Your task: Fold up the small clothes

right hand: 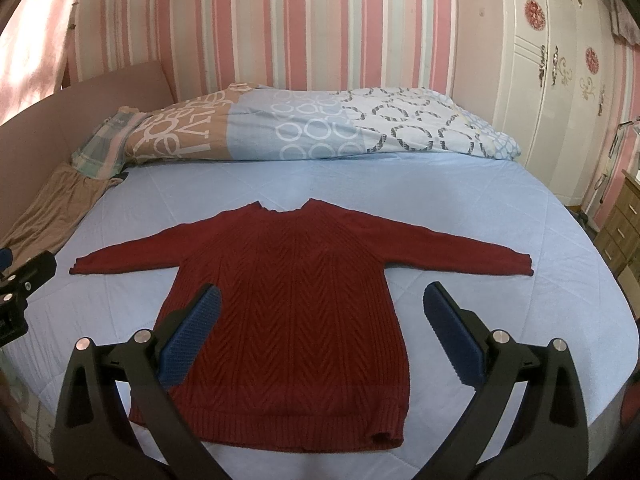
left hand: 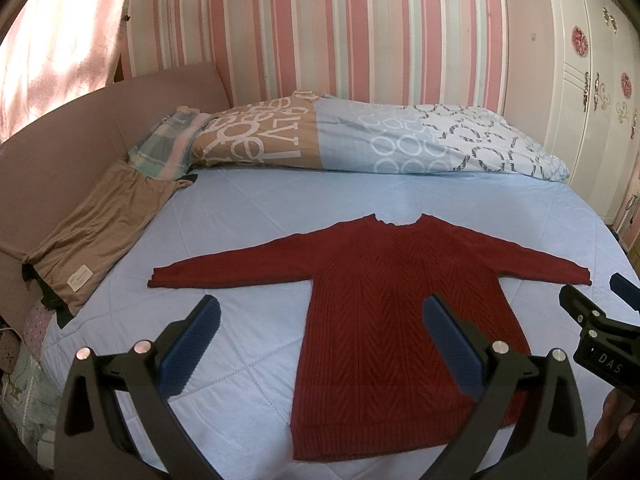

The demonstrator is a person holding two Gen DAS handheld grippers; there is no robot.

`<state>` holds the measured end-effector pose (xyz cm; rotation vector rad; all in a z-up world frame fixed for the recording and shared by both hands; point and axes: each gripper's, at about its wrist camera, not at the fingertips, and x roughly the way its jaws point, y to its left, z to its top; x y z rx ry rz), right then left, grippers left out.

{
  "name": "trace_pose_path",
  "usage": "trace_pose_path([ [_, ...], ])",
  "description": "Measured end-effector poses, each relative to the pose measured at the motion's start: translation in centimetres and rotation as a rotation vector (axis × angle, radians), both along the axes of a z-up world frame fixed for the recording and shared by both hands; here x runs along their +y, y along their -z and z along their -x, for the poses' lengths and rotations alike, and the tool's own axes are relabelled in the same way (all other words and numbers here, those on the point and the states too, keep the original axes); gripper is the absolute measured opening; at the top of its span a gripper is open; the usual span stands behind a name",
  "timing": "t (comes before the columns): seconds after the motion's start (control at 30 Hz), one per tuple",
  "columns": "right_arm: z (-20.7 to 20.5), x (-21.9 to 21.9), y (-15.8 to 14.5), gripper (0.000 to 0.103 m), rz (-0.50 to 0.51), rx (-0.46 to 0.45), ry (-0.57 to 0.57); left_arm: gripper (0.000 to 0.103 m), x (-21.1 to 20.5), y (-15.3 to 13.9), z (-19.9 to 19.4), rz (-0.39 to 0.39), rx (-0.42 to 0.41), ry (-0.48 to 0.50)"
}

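A dark red knit sweater (left hand: 376, 312) lies flat on the light blue bed sheet (left hand: 248, 216), sleeves spread to both sides, hem toward me; it also shows in the right wrist view (right hand: 296, 300). My left gripper (left hand: 322, 320) is open and empty, hovering above the sweater's lower left side. My right gripper (right hand: 322, 312) is open and empty, hovering above the sweater's lower right side. The right gripper shows at the right edge of the left wrist view (left hand: 600, 320), and the left gripper at the left edge of the right wrist view (right hand: 20, 288).
A patterned duvet (left hand: 360, 136) is bunched at the head of the bed. A folded brown garment (left hand: 96, 236) lies at the bed's left edge by a plaid pillow (left hand: 164, 152). A white wardrobe (right hand: 560, 80) and a wooden drawer unit (right hand: 624, 224) stand to the right.
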<state>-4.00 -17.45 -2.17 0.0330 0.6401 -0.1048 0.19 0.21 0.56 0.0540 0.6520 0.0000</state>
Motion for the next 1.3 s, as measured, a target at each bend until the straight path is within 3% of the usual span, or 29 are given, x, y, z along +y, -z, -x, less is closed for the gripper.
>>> trace_pose_path([
  [1.3, -0.55, 0.46, 0.44, 0.100, -0.005, 0.012, -0.001, 0.101, 0.32, 0.77, -0.31, 0.001, 0.013, -0.001],
])
